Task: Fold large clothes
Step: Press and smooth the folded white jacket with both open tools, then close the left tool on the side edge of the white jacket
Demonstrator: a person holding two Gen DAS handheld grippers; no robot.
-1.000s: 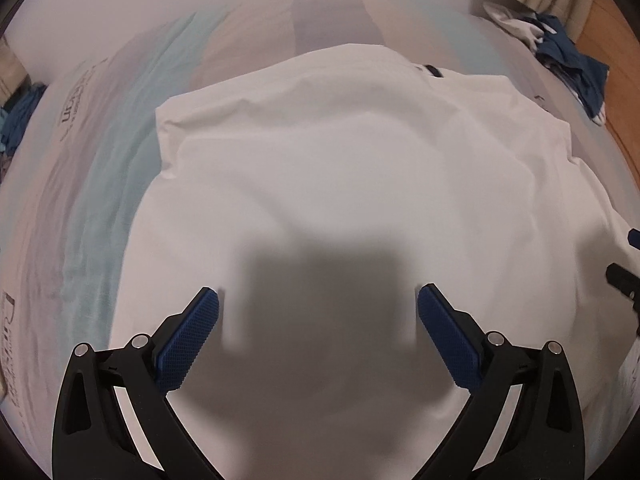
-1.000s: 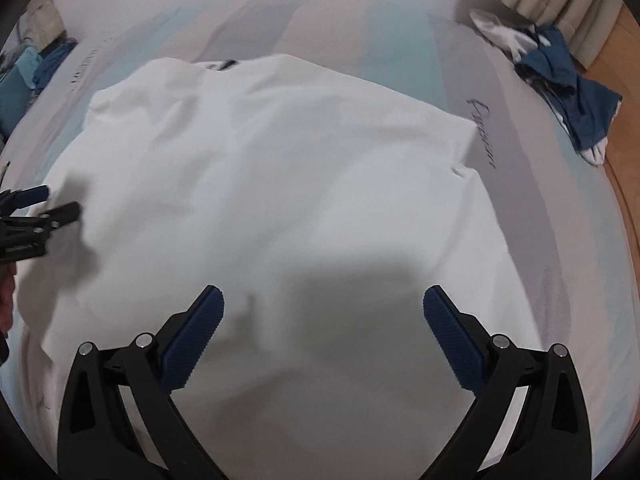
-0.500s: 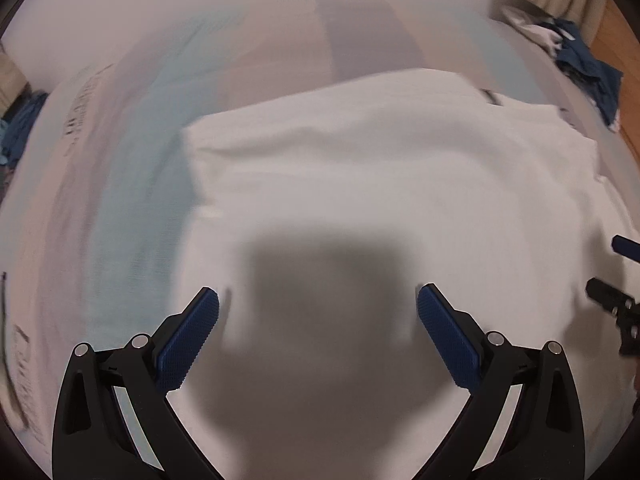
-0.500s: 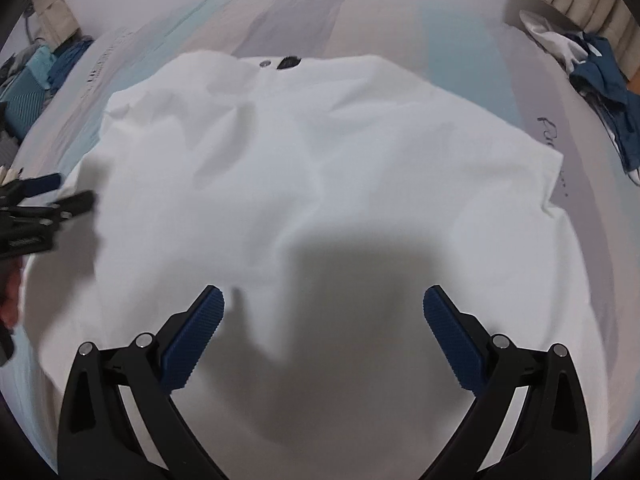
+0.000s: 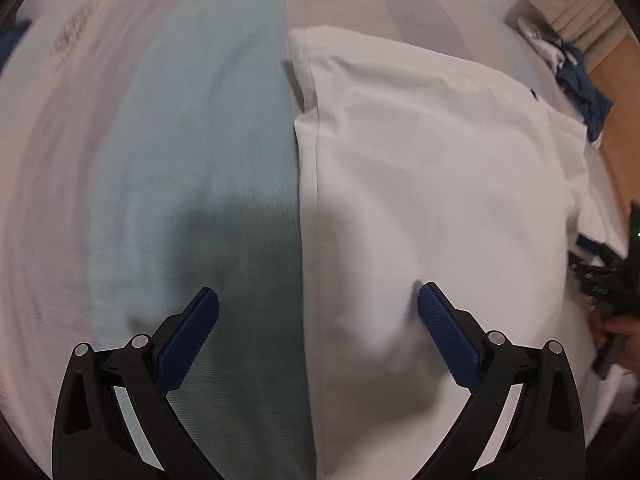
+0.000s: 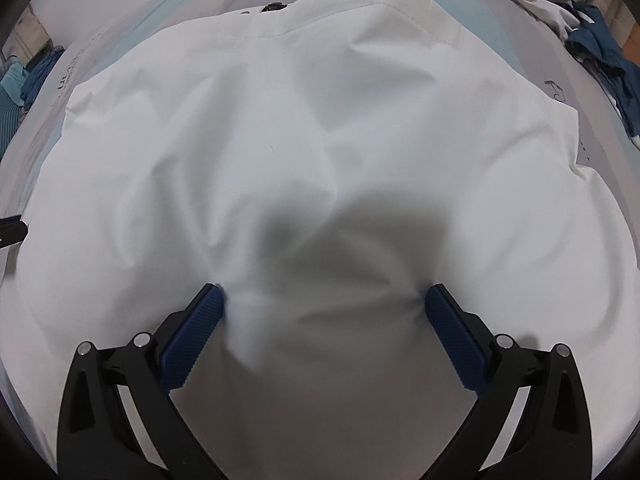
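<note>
A large white garment [image 6: 320, 152] is spread flat on a bed whose striped sheet [image 5: 208, 152] shows a pale teal band and greyish bands. The left gripper [image 5: 318, 308] is held over the garment's left edge, which runs as a straight hemmed line between its widely parted jaws; one blue pad is seen above the teal band of the sheet, the other above the white cloth, and nothing is gripped. The right gripper [image 6: 322, 306] is pressed down into the middle of the garment near its near edge, with its jaws spread wide; the cloth is bunched into wrinkles between the two blue pads, both of which touch it, but it is not pinched. A small dark detail [image 6: 274, 6] is seen at the garment's far edge. A heap of blue and white clothes [image 6: 600, 48] lies beyond the garment's far right corner.
</note>
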